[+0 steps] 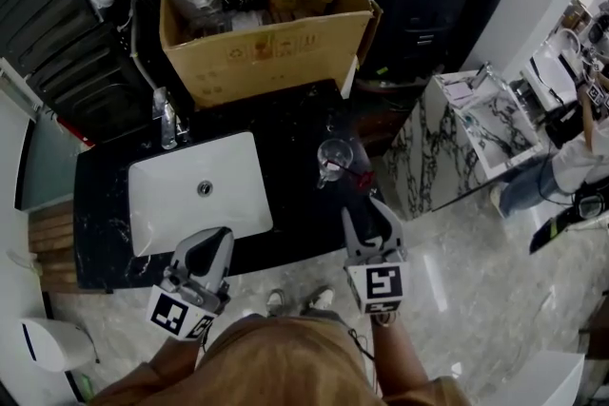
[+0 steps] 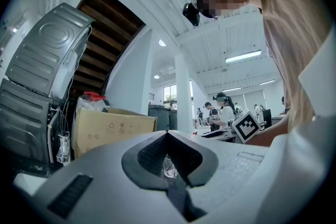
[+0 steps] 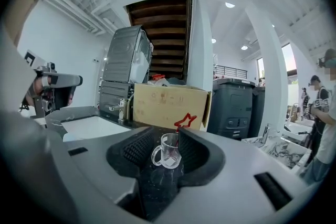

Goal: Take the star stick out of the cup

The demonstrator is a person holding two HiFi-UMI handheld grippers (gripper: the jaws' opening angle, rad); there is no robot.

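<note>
Star stick [image 3: 185, 122], stem obscured in cup [image 3: 168, 152]; right gripper [image 1: 369, 220] jaws open, left gripper [image 1: 213, 241] jaws closed.

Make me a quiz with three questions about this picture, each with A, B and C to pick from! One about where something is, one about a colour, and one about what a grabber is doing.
1. Where is the glass cup?
A. on the black counter, right of the white sink
B. down in the sink
C. held up in the air

2. What colour is the star stick?
A. blue
B. red
C. yellow

3. How do the fingers of the right gripper stand?
A. squeezing the cup
B. shut together
C. apart, touching nothing

Answers: 1 A, the head view shows it beside the sink; 2 B, its star looks red; 3 C, a gap shows between them.
</note>
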